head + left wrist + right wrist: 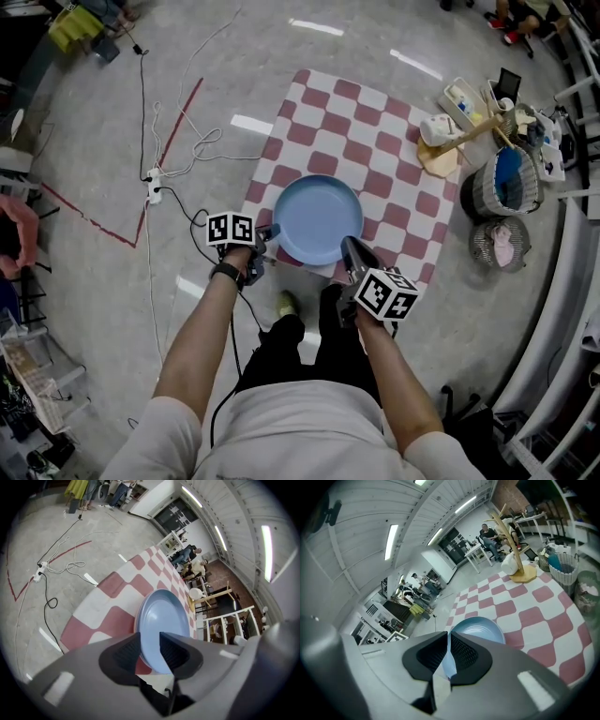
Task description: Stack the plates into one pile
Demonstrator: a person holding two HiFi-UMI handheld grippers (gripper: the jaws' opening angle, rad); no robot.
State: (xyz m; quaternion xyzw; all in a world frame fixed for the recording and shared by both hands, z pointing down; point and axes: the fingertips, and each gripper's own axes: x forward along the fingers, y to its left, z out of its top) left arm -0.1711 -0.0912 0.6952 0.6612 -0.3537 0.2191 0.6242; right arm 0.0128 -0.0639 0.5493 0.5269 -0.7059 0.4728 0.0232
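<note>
A light blue plate (317, 217) is over the near part of a red-and-white checkered mat (361, 122) on the floor. I cannot tell whether it rests on the mat or is lifted. My left gripper (265, 236) is shut on the plate's left near rim; in the left gripper view the plate (164, 616) runs between the jaws of the left gripper (150, 646). My right gripper (349, 248) is shut on the right near rim, and the right gripper view shows the plate's (480, 627) edge pinched in the right gripper (449, 651). No other plate shows apart from it.
A wooden stand (450, 141) with a white cup is at the mat's far right corner, beside two wicker baskets (506, 183). A power strip (153, 185) with white and black cables lies on the concrete floor to the left. My own feet (291, 302) are just behind the mat.
</note>
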